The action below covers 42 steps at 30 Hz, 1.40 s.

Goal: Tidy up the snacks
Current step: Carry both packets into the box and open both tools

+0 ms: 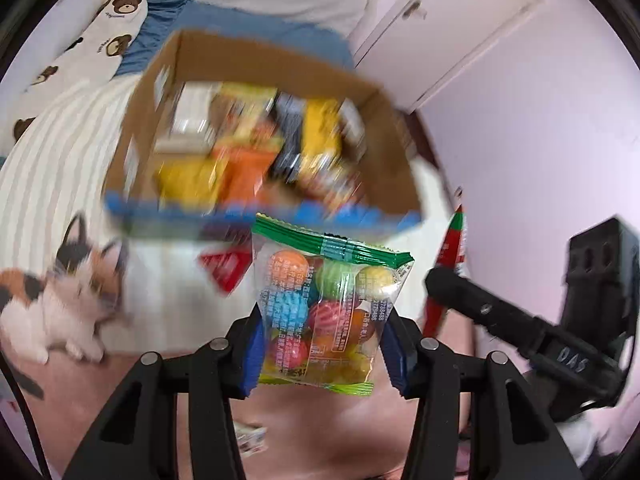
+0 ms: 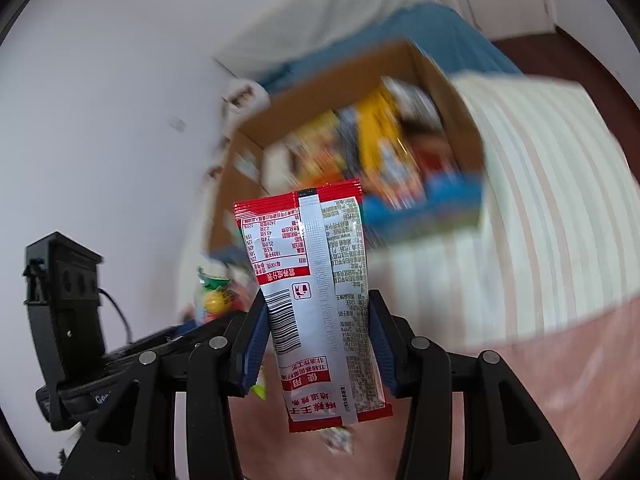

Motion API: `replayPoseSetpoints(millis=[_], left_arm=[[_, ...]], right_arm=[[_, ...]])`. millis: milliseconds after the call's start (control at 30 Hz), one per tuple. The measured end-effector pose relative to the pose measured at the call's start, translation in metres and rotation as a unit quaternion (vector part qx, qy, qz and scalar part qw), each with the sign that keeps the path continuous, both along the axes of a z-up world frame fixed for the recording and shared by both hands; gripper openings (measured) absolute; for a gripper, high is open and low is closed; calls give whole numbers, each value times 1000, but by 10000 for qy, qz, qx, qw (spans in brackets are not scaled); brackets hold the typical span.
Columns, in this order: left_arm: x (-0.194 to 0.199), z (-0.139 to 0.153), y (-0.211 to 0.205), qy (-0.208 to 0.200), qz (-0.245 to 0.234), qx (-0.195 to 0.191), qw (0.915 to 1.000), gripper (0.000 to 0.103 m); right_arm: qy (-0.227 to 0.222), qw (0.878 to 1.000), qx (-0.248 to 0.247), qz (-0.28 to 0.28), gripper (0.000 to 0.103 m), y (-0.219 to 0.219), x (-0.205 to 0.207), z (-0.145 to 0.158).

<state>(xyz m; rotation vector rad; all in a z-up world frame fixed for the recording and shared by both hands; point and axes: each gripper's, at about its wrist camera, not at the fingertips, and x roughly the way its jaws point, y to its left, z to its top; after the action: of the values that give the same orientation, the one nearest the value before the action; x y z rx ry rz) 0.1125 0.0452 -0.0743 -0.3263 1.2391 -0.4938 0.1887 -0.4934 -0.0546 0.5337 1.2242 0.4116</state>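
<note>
While the left gripper (image 1: 322, 354) jaws clamp a clear green-edged packet of coloured candy balls (image 1: 324, 308), the right gripper (image 2: 318, 350) jaws clamp a red-and-white printed sachet (image 2: 316, 292), both before the blurred, snack-filled brown cardboard box (image 1: 256, 136).

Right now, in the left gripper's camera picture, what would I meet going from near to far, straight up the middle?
Left gripper → clear packet of coloured candy balls → cardboard box of snacks → blue bedding.

snacks (image 1: 256, 148) in box (image 1: 160, 80), cat (image 1: 68, 296) left
</note>
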Motion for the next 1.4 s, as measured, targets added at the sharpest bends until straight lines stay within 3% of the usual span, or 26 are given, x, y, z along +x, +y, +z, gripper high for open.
replayPoseSetpoints(millis=[67, 200, 333, 500, 733, 833, 933, 967, 1000, 1067, 1267, 1400], left_arm=[[26, 13, -1, -31, 23, -34, 10000, 47], [97, 13, -8, 49, 14, 364, 9993, 47], [157, -19, -12, 522, 40, 682, 9963, 47], [199, -61, -17, 792, 105, 1110, 9906, 47], [224, -95, -26, 985, 27, 1432, 9848, 47], [227, -106, -26, 1122, 58, 1615, 9805, 49], [235, -114, -22, 1196, 151, 1673, 9785, 61], [236, -114, -22, 1154, 169, 1763, 9774, 72], [237, -114, -22, 1094, 179, 1896, 9756, 85], [239, -110, -20, 1024, 193, 1933, 9756, 90], [236, -96, -14, 807, 189, 1928, 9777, 92], [223, -76, -11, 445, 225, 2005, 9784, 92]], right_arm=[[-166, 9998, 75, 21, 49, 0, 27, 18], [-375, 9989, -268, 120, 49, 16, 92, 28], [-235, 9972, -682, 193, 49, 33, 148, 5], [87, 9948, -1000, 139, 49, 40, 193, -35], [531, 9918, -1160, 74, 50, 38, 228, -85], [745, 9910, -1093, 190, 56, 39, 238, -103], [748, 9892, -1227, 288, 68, 39, 245, -112], [783, 9888, -1236, 288, 72, 36, 247, -116], [806, 9886, -1241, 285, 74, 36, 248, -117], [837, 9876, -1301, 251, 88, 31, 250, -119], [754, 9848, -1540, 274, 91, 26, 247, -112], [586, 9816, -1792, 287, 92, 23, 231, -94]])
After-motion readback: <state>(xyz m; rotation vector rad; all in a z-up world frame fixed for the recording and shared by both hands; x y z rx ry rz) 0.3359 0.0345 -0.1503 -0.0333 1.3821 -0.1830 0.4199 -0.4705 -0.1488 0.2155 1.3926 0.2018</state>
